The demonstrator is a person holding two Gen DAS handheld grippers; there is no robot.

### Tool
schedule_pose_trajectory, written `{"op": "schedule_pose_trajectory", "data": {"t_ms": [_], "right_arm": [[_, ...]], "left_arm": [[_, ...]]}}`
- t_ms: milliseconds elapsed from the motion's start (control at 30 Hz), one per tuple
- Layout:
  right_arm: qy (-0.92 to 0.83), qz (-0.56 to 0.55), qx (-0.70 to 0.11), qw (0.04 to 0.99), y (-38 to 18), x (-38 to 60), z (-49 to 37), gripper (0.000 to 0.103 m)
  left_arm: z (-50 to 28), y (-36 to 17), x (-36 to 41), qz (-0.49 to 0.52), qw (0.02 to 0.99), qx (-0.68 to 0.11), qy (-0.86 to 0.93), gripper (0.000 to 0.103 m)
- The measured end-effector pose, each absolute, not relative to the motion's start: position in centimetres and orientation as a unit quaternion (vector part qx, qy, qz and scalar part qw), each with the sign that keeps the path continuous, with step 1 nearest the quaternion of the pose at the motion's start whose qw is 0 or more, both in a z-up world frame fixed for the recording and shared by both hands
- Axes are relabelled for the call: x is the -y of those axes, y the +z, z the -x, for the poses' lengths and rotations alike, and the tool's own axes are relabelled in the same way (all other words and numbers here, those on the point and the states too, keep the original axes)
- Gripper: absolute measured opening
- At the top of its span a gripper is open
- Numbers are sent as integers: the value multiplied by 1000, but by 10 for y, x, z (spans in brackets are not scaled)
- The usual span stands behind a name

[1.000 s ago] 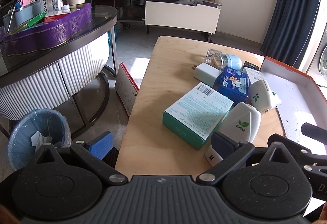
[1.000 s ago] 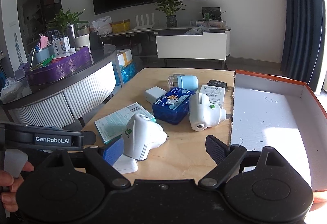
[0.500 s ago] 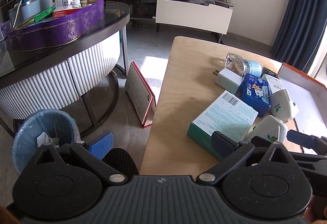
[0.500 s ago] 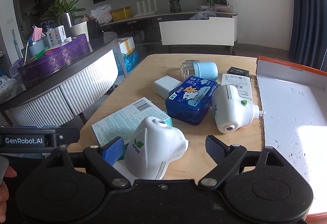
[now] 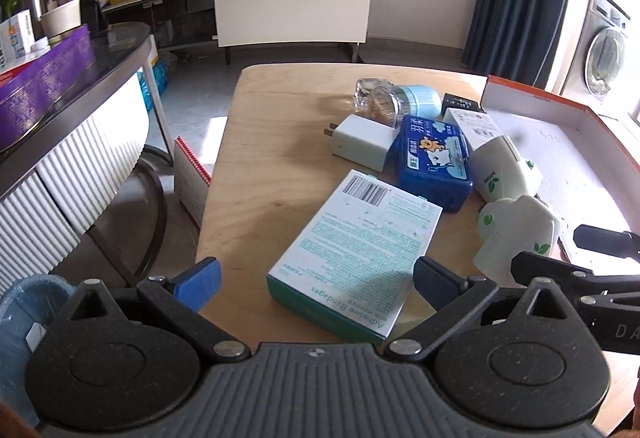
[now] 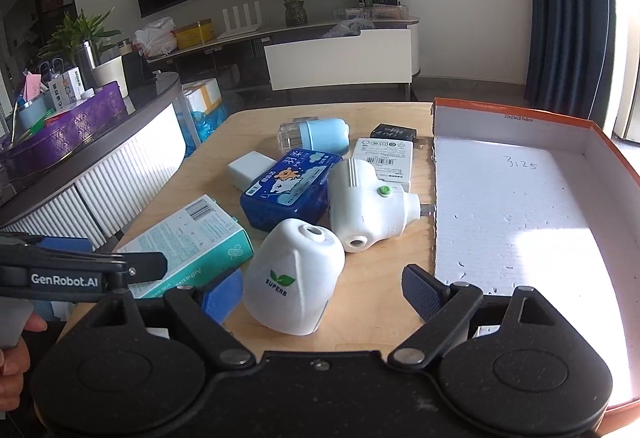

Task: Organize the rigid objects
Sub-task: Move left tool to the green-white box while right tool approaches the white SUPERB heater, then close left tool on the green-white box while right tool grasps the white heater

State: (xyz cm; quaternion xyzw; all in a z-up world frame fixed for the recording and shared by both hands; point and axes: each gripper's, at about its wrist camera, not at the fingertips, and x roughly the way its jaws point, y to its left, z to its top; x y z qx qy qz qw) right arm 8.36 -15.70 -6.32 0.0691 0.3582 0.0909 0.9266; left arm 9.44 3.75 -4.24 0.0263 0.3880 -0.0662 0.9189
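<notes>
Table layout, both wrist views

Right wrist view: wooden table fills mid-frame; open tray along its right side. Lower centre, cone-shaped device; just behind it to the right, second plug-in device. Bandage box at lower left, tin behind the cone. Charger left of the tin, bottle behind it, flat label box upper right of the tin, touching small adapter behind. Left wrist view: bandage box lower centre, both devices at right, bin lower left, on the floor.
</notes>
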Motion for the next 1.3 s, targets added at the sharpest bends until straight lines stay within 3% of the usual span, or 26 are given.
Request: {"op": "schedule_pose_trajectory", "data": {"t_ms": [333,467,733,800,867,1300], "right_arm": [[97,-75,-376,918,-78,146,-101,102],[100,-71,-373,920,-81,142,-103,102],[111,-55,-367,922,-86,132,-122,98],[112,-44,-365,923,-89,128,-125,80],[120,-27,-362,924,-88,123,-124,69],[134,-48,-336,931,-50,159,-99,66]], "left_arm": [[-123,-64,-32,-39,907,-405,-106,99],[-120,-63,-25,-59,920,-374,-105,72],[-120,-57,-39,-16,927,-370,-65,71],[-120,-56,-42,-10,928,-367,-60,71],[-118,-55,-42,-5,929,-364,-62,71],[-102,-29,-29,19,937,-342,-70,71]]}}
